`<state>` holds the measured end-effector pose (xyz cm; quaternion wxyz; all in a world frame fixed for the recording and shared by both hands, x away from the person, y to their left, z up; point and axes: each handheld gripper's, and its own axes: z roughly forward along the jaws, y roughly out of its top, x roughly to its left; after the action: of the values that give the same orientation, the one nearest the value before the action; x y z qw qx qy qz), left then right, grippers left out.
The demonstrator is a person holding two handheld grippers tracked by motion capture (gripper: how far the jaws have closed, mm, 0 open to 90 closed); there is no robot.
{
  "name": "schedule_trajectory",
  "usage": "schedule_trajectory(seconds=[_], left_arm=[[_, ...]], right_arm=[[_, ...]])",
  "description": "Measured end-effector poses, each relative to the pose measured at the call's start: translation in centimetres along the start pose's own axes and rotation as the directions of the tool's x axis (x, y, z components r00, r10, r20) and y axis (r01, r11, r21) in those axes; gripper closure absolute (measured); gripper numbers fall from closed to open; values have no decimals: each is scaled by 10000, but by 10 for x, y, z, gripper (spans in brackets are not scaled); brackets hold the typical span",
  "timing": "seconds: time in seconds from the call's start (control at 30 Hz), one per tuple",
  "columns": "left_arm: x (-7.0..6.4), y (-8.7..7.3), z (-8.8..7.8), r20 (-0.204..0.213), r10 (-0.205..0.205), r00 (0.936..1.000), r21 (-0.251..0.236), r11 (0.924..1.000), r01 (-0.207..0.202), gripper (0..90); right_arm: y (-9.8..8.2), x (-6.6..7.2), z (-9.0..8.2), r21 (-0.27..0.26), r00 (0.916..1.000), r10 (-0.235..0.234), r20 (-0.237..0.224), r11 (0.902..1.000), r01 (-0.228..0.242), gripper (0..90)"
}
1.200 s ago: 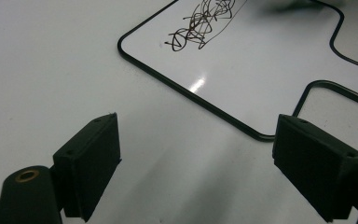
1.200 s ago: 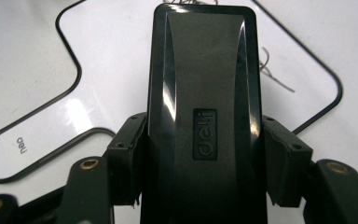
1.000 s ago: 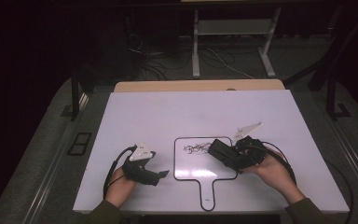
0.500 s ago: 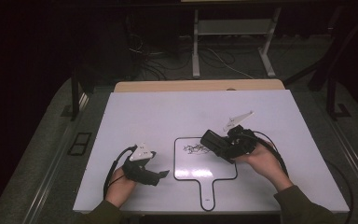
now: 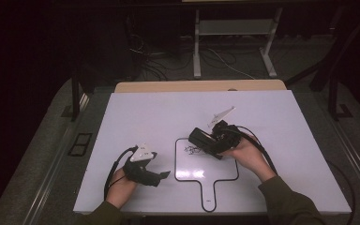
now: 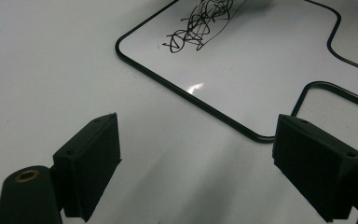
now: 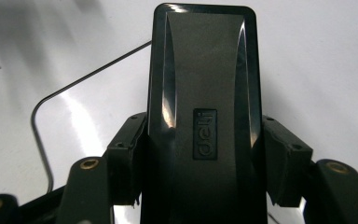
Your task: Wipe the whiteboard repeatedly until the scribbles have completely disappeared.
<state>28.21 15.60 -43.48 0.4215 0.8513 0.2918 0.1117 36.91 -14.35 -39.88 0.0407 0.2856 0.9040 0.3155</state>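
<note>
A small paddle-shaped whiteboard with a thin black border lies on the white table, its handle toward the person. A black scribble marks its upper left corner. My right gripper is shut on a black board eraser, held over the whiteboard's top edge just right of the scribble. My left gripper rests open on the table left of the whiteboard, with nothing between its jaws.
The white table has a wooden strip along its far edge. Beyond it stand a metal stand and loose cables on the dark floor. Cables trail from both grippers.
My right gripper has carried the eraser leftward and a little away from the person, up to the scribble. The left gripper has stayed still.
</note>
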Motion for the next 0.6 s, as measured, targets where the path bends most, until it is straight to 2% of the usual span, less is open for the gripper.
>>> schedule_trajectory(seconds=[0.03, 0.07, 0.13, 0.17, 0.47, 0.6], left_arm=[[0, 0, 0, 13, 15, 10000, -3, 10000, -15, 140], [1, 0, -2, 21, 222, 9998, 159, 9996, -222, 140], [1, 0, -2, 10, 185, 9998, 111, 9998, -185, 140], [-1, 0, -1, -10, -33, 10000, -86, 10000, 33, 140], [0, 0, -1, 9, 12, 10000, -76, 10000, -12, 140], [-1, 1, 0, 16, -59, 10000, -132, 9999, 59, 140]], right_arm=[[2, 0, 3, 43, 10000, 14, 44, 10000, -14, 387], [4, 0, 6, 89, 10000, -22, 23, 10000, 22, 387], [6, 0, 11, 157, 10000, -2, 34, 9999, 1, 387], [8, 0, 14, 217, 9999, -105, 79, 9997, 104, 387], [21, 10, 38, 722, 9974, -695, 173, 9951, 680, 387], [25, 12, 45, 816, 9970, -757, 159, 9939, 741, 387]])
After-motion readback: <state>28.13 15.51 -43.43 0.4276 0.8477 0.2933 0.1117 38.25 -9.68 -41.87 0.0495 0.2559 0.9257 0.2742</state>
